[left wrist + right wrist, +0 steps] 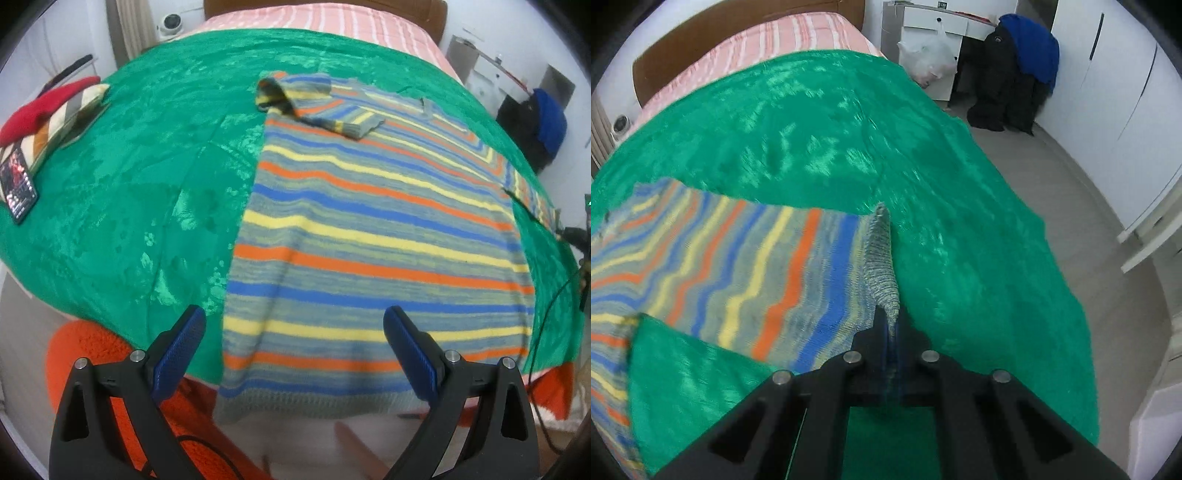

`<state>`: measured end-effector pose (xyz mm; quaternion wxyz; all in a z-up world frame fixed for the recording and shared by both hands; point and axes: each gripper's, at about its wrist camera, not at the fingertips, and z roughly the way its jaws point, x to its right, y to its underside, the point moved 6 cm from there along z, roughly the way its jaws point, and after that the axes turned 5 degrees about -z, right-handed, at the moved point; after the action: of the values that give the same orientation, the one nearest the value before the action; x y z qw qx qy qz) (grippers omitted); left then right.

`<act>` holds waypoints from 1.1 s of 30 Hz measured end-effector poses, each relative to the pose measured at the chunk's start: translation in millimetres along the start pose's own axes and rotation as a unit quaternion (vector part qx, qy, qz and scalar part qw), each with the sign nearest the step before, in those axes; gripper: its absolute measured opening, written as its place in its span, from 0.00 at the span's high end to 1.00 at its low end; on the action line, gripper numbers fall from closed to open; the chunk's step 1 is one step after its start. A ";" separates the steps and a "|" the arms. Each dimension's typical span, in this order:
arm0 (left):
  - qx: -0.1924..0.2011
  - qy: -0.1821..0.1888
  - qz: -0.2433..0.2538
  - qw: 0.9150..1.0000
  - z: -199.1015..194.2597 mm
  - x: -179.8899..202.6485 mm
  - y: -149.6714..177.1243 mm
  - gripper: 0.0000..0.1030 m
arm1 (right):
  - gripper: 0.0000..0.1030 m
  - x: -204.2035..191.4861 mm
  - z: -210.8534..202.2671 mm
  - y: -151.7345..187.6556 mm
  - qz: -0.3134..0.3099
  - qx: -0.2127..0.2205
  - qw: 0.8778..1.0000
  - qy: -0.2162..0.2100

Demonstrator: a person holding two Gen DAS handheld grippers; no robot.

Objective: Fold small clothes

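Note:
A striped knit sweater [369,229] in blue, yellow, orange and grey lies flat on a green blanket [140,177], hem toward me. Its left sleeve [317,107] is folded across the chest. My left gripper [295,332] is open and empty, hovering above the hem. In the right wrist view the sweater's right sleeve [746,273] stretches out from the body. My right gripper [892,325] is shut on the grey cuff [882,266] of that sleeve and holds it lifted off the blanket [960,229].
A red-and-striped cushion [48,110] and a dark card [18,188] lie at the blanket's left edge. An orange knit item [96,354] hangs below the bed's near edge. Pink striped bedding [768,48] lies beyond. Dark and blue clothes [1023,70] sit by white cabinets.

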<state>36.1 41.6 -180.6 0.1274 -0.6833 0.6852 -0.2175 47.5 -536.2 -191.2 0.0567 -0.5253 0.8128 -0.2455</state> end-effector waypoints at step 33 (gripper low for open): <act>0.058 0.019 0.202 0.977 -9.7 66.7 -155.5 0.00 | 0.68 -12.2 -26.4 29.0 0.038 0.015 0.990 -0.137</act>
<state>166.3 -18.9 -90.5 0.1953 -0.5177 0.7978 -0.2396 19.7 -507.0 -183.5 0.1848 -0.5221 0.8128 -0.1806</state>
